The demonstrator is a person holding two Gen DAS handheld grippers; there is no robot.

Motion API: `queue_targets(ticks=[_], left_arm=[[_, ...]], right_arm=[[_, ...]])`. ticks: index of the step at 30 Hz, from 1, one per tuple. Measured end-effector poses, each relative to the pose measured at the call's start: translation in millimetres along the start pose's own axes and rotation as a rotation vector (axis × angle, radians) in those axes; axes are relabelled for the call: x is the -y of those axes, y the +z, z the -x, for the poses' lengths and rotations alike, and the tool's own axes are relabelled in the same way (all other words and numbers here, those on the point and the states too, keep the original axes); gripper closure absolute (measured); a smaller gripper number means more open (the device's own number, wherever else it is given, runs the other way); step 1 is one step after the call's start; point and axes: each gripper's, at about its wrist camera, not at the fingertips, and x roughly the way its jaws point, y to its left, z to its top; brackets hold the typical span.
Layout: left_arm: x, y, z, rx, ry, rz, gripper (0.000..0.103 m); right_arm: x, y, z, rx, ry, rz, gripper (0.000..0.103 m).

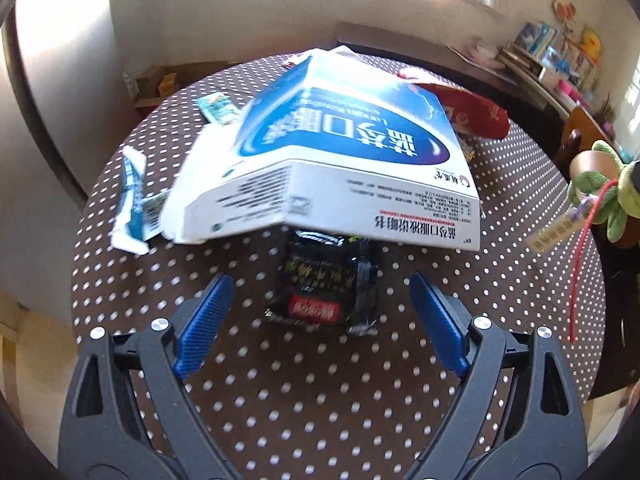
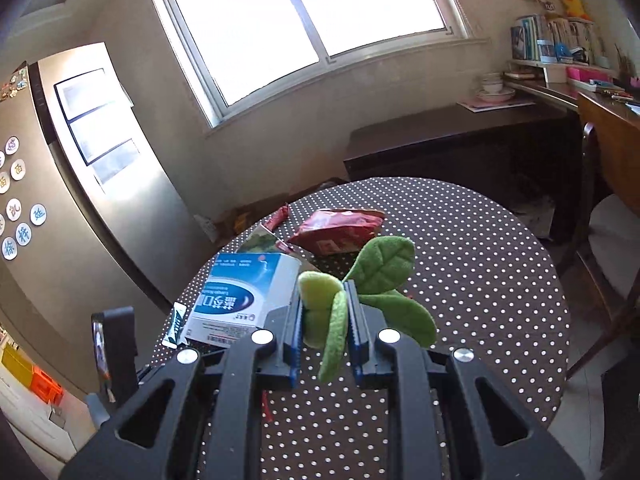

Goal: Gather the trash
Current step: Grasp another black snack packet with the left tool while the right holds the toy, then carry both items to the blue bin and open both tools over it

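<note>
My left gripper (image 1: 322, 308) is open, low over the dotted round table (image 1: 320, 408). A black snack wrapper (image 1: 324, 284) lies between its blue fingertips (image 1: 208, 312). A blue-and-white medicine box (image 1: 332, 152) lies just beyond, partly over the wrapper; it also shows in the right wrist view (image 2: 236, 300). My right gripper (image 2: 324, 320) is shut on a green plush leaf toy (image 2: 360, 300), held above the table; the toy shows at the right edge of the left wrist view (image 1: 604, 192). A red bag (image 2: 340, 228) lies farther back.
Small blue-white wrappers (image 1: 134, 204) lie left of the box. A fridge (image 2: 100, 200) stands at left, a dark sideboard (image 2: 460, 140) under the window, a wooden chair (image 2: 600, 220) at right. The table edge (image 2: 560, 320) curves close on the right.
</note>
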Motion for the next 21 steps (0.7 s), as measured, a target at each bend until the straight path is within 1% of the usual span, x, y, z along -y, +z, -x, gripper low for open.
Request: queue_targets(ticks=[1, 2, 3, 4, 5, 9, 12, 15, 21], left_arm=[[2.7, 0.7, -1.2, 0.010, 0.023, -0.013, 0.026], [6.0, 1.6, -3.4, 0.016, 0.061, -0.037, 0.038], [9.5, 1.4, -2.7, 0.024, 0.073, -0.065, 0.048], [9.2, 1.4, 0.0, 0.022, 0.035, -0.070, 0.062], [7.5, 1.6, 0.9, 0.014, 0.032, -0.061, 0.070], [-5.1, -4.3, 8.1, 0.004, 0.004, -0.034, 0.074], [-17.6, -15.6, 19.3, 0.002, -0.022, -0.005, 0.076], [-24.9, -25.5, 28.5, 0.008, -0.008, 0.002, 0.078], [-47.0, -49.1, 50.7, 0.017, 0.005, 0.050, 0.080]], right_arm=[[1.5, -0.8, -0.4, -0.004, -0.002, -0.001, 0.084], [0.9, -0.9, -2.0, -0.008, -0.002, -0.004, 0.084], [1.3, -1.9, -3.2, -0.012, 0.000, -0.007, 0.084], [2.1, -2.9, -3.8, -0.015, 0.001, -0.008, 0.084], [2.4, -3.2, -4.8, -0.017, 0.001, -0.009, 0.084], [1.8, -4.2, -7.6, -0.027, 0.012, -0.010, 0.084], [-4.6, -6.4, -8.5, -0.028, 0.032, 0.006, 0.084], [-15.9, -8.9, -10.0, -0.032, 0.052, 0.031, 0.084], [-45.6, -12.7, -10.6, -0.034, 0.106, 0.083, 0.084]])
